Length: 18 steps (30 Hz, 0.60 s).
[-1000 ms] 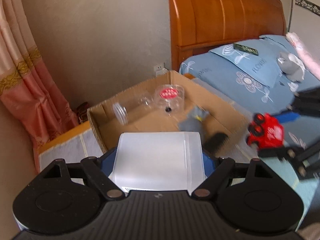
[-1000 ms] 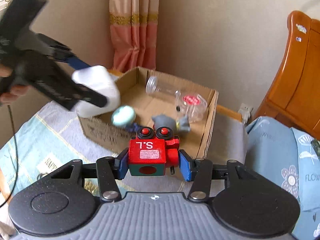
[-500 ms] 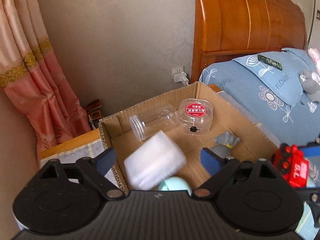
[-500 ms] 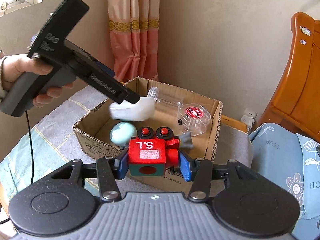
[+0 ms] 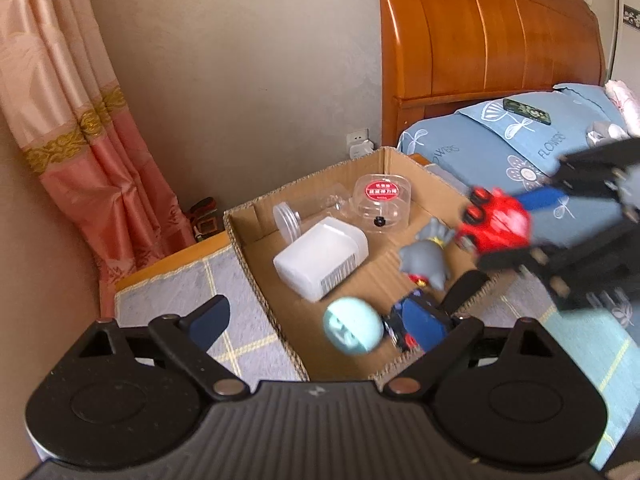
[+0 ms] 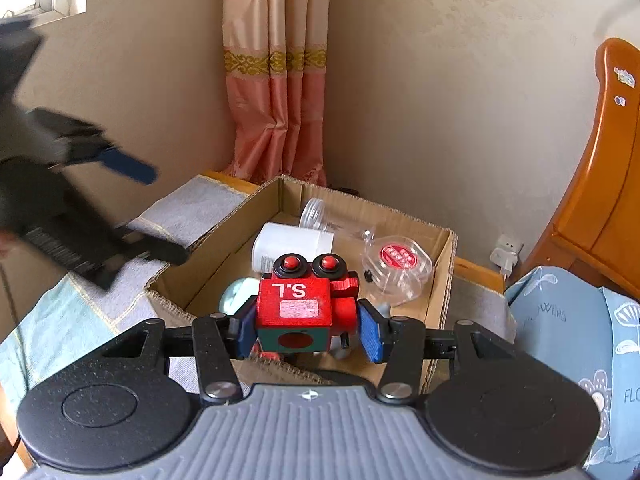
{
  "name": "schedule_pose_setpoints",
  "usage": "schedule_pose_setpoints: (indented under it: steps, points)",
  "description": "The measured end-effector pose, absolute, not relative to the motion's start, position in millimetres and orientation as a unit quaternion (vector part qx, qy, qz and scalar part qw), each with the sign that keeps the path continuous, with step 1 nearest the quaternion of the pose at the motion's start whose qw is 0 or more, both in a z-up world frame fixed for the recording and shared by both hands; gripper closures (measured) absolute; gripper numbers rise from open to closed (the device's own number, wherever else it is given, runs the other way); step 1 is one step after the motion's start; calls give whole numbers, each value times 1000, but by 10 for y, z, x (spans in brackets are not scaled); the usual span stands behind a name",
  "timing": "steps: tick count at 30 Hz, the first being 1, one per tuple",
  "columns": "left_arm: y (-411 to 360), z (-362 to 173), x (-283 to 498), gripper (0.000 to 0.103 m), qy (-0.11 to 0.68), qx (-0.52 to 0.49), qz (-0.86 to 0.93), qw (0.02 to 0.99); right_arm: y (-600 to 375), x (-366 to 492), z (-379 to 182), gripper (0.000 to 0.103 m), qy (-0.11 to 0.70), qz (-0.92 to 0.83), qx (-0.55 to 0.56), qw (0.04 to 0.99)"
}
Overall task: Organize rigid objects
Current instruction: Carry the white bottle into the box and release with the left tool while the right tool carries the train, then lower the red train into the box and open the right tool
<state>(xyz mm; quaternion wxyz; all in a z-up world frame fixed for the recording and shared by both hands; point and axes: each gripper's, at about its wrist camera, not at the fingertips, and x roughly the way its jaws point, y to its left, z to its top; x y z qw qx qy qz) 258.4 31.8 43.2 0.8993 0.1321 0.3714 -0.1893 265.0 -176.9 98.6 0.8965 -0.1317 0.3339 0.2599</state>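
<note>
A cardboard box (image 5: 256, 276) (image 6: 440, 280) sits on a cloth-covered stand. In it lie a white plastic container (image 5: 320, 258) (image 6: 292, 246), a clear tube (image 5: 288, 218), a clear round case with a red label (image 5: 382, 200) (image 6: 400, 266), a grey figure (image 5: 424, 260), a pale teal ball (image 5: 352, 330) and a dark blue toy (image 5: 420, 326). My left gripper (image 5: 332, 316) is open and empty above the box's near-left corner. My right gripper (image 6: 306, 326) is shut on a red toy robot (image 6: 304, 304) (image 5: 496, 224), held over the box's near edge.
A blue-and-grey checked cloth (image 5: 180, 292) covers the stand around the box. A bed with blue bedding (image 5: 520, 152) and a wooden headboard (image 5: 480, 40) stands to the right. A pink curtain (image 5: 72, 140) hangs in the corner. A wall socket with a plug (image 5: 360, 142) is behind the box.
My left gripper opened and dropped the white container into the box, then pulled back to the left. My right gripper carried the red robot closer over the box.
</note>
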Motion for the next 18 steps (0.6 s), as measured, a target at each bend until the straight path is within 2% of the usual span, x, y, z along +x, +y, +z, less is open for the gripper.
schedule_pose_setpoints:
  steps: [15,16,17,18]
  points:
    - [483,276,2184,8,375,105,-198,899,-1295,3385,666,47,392,258,-124,874]
    - [496,273,2160,8,373,107,-198,900,-1264,3406,642,40,395,259,-122,873]
    - [502,269,2147,8,371,108,-197,901,-1245,3413,628,24,395,260,-121,873]
    - [516,263,2138,7,370,107,-195,902,-1228,3412,616,16,395,256,-121,874]
